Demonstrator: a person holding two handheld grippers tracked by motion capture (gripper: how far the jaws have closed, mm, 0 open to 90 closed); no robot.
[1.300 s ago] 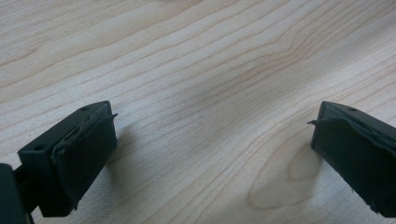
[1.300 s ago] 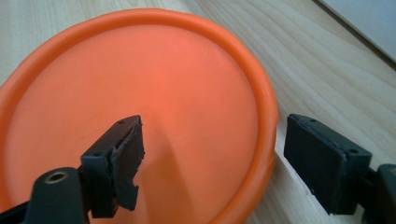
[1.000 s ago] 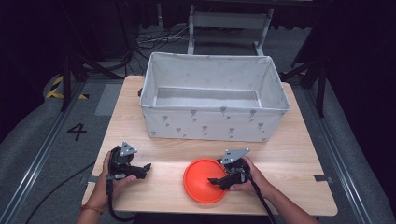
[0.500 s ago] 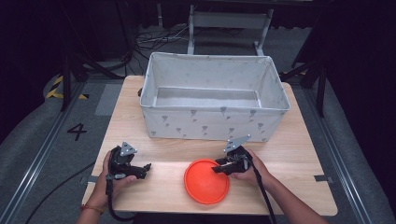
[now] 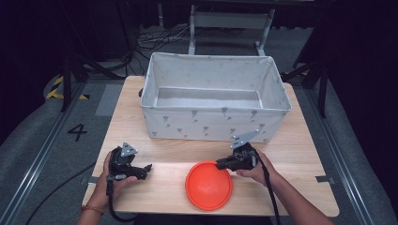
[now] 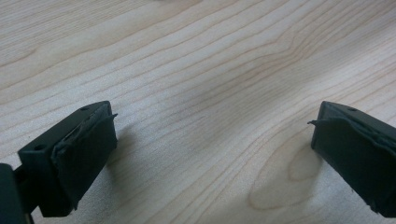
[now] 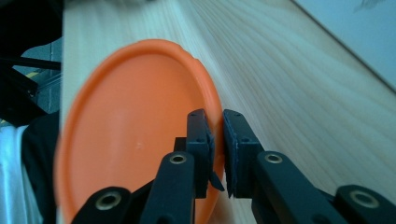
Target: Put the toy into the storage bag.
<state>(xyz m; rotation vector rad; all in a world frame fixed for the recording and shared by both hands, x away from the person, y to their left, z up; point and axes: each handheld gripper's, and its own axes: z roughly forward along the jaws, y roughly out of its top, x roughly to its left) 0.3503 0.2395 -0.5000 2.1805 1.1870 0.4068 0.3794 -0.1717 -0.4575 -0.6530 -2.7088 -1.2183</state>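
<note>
The right gripper [image 5: 219,164] has just closed its jaws on the near rim of an orange plate [image 5: 208,185]. The left gripper [image 5: 149,167], jaws apart, rests on the table [image 5: 291,154].

Orange plate [image 5: 208,185], white patterned bin [image 5: 213,123]

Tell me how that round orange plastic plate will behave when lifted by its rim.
The round orange plastic plate looks thin and light, so likely easy to lift. Pinched at one edge by the right gripper, it may droop or swing. Its smooth rim could slip between the pads.
</note>
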